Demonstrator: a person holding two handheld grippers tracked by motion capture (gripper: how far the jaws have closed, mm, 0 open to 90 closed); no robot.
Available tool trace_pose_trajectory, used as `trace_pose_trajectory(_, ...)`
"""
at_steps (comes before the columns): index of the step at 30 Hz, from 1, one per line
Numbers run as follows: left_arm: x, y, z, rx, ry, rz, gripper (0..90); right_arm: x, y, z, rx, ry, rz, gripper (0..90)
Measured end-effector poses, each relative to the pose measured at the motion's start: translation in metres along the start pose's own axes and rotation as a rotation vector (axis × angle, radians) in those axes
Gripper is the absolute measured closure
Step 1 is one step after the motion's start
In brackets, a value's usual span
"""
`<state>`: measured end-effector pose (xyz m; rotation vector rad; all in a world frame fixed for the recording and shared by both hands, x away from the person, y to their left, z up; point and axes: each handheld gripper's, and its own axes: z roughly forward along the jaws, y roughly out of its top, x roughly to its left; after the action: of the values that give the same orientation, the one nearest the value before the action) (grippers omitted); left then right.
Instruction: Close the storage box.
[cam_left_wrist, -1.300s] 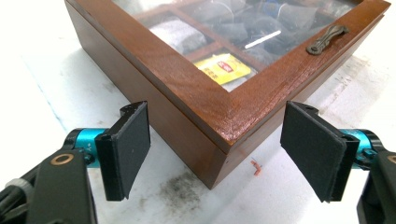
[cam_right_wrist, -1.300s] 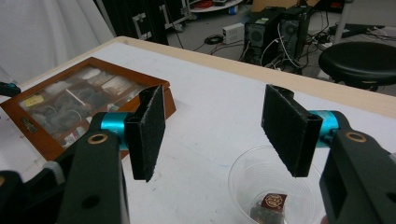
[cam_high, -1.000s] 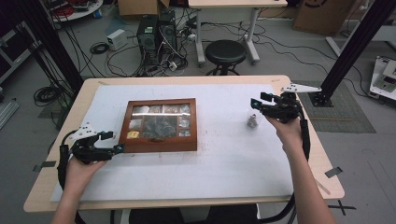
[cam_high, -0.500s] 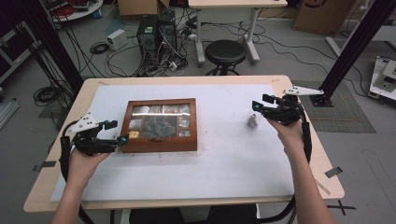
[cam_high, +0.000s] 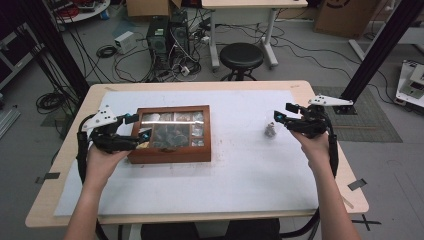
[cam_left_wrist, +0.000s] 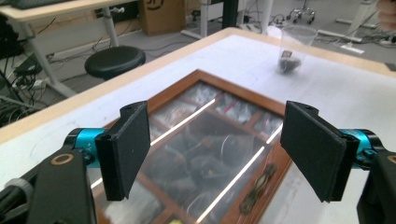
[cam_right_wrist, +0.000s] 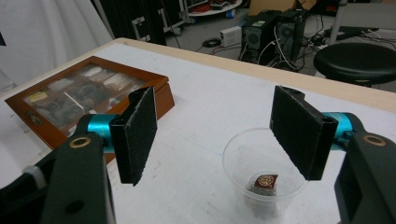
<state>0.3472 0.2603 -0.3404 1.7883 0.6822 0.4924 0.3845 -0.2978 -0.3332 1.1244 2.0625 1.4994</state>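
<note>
Both pairs of jaws stand wide with nothing between the pads. The right gripper (cam_high: 281, 117) has just been opening its jaws; in its own view they hang above a clear cup (cam_right_wrist: 263, 170), one pad over the cup's rim but not pressing it. The cup stands upright on the white mat (cam_high: 240, 170) at the right side of the table (cam_high: 310, 92), just left of the right gripper, and a small dark packet (cam_right_wrist: 265, 182) with a round gold mark lies in its bottom. The left gripper (cam_high: 137, 127) hovers over the left end of a wooden box (cam_high: 170, 156), which lies left of the table's middle, well apart from the cup. The box's glass lid (cam_left_wrist: 205, 154) is down, a brass clasp (cam_left_wrist: 258, 185) on its near edge, and through the glass show compartments with dark packets. The left gripper view looks across the lid toward the cup (cam_left_wrist: 293, 52) at the far right.
</note>
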Motion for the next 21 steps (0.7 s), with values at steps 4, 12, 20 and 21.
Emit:
trace_pose_trajectory(4, -0.003, 0.010, 0.008, -0.009, -0.021, -0.005, 24.3, 0.000, -0.001, -0.002, -0.002, 0.001, -0.008, 31.7)
trace_pose_trajectory(12, -0.009, 0.031, 0.021, -0.027, -0.044, 0.012, 24.2, 0.005, -0.001, -0.007, -0.011, 0.006, -0.026, 31.3)
trace_pose_trajectory(20, -0.015, 0.044, 0.027, -0.055, -0.047, 0.013, 24.3, 0.006, -0.002, -0.013, -0.023, 0.009, -0.029, 31.2)
trace_pose_trajectory(21, -0.016, 0.045, 0.027, -0.058, -0.046, 0.017, 24.2, 0.006, -0.002, -0.013, -0.024, 0.006, -0.028, 31.2)
